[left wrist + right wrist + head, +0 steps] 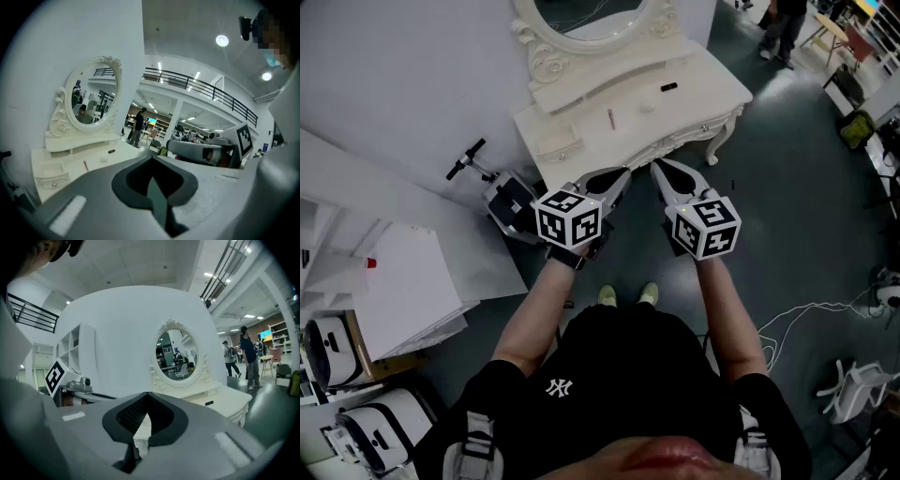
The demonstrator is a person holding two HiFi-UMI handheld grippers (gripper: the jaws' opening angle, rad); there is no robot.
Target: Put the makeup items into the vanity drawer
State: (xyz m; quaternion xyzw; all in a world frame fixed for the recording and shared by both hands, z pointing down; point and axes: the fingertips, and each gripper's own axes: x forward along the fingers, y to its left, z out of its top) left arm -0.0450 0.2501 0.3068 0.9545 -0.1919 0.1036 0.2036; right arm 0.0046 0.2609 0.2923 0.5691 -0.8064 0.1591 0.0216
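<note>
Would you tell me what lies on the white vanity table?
A small black item, a thin red stick and a pale round piece; the shut drawers hide their contents.

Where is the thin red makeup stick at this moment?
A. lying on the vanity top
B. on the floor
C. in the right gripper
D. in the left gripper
A: the red stick lies on the vanity top, beyond the left gripper and right gripper, both shut on nothing.
</note>
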